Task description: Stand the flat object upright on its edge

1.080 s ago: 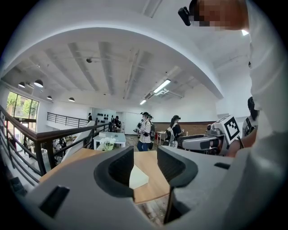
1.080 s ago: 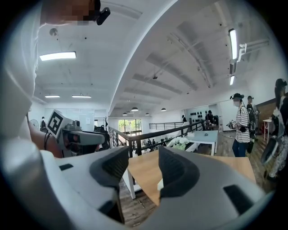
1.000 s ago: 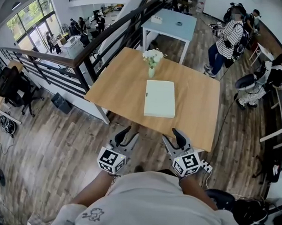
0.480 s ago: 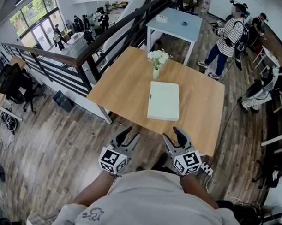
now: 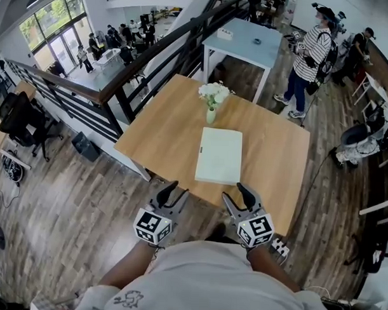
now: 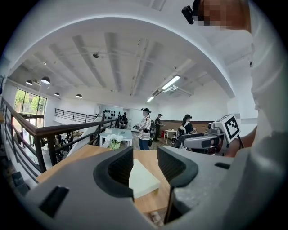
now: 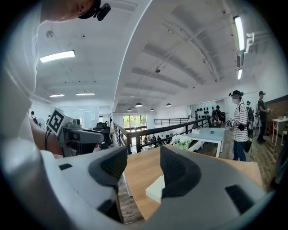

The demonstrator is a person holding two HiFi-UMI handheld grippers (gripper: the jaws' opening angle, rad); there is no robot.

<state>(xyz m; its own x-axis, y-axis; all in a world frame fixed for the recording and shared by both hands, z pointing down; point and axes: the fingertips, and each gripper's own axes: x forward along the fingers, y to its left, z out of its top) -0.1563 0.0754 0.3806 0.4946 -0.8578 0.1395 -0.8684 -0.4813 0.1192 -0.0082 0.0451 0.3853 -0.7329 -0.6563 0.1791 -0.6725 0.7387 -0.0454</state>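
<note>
Jaws of the left gripper (image 5: 172, 193) are seen standing apart, with nothing pressed between them. Those of the right gripper (image 5: 237, 197) are likewise apart and opening, with nothing between them either. Both grippers are held side by side just short of the near edge of the wooden table (image 5: 163, 131) and pointed toward it. The flat object (image 5: 220, 156), a pale green slab, is laid flat on the tabletop near its middle, its near end just beyond the two grippers and touched by neither. A vase of white flowers (image 5: 212, 98) is set just past its far end. A person in a striped shirt (image 5: 310, 53) is seen at the far right.
</note>
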